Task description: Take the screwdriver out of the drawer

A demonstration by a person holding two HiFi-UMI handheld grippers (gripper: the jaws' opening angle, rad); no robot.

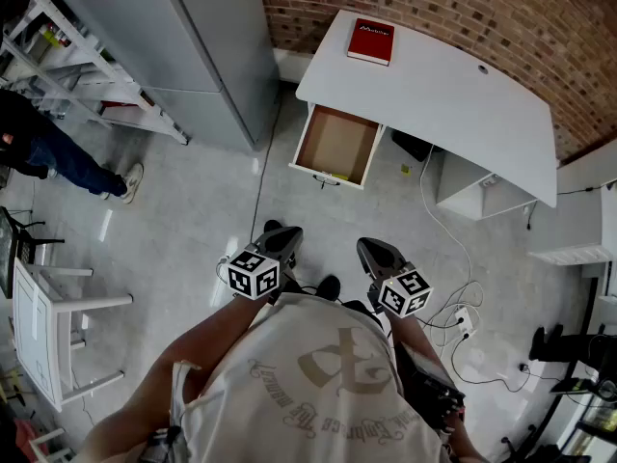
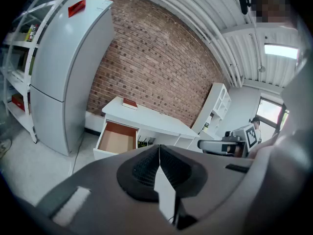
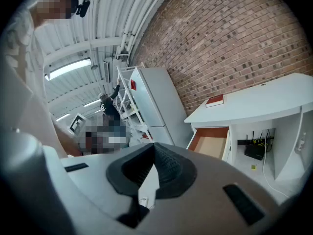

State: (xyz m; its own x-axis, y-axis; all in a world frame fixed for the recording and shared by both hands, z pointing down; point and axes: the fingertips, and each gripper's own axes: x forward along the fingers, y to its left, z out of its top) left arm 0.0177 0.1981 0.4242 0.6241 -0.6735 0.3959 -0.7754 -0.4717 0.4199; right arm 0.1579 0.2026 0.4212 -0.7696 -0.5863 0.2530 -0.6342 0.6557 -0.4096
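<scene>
Standing well short of the drawer (image 1: 335, 145), open at upper centre, the person holds left gripper (image 1: 281, 241) and right gripper (image 1: 372, 250) low. Both are closed and empty, probably because nothing is within reach yet.

No text can be read: the red book's (image 1: 371, 40) white lettering, toward twelve o'clock, and the shirt's (image 1: 328, 374) print are too blurred.

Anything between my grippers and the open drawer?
Only bare floor, per the head view, between the left gripper, right gripper and the drawer.
</scene>
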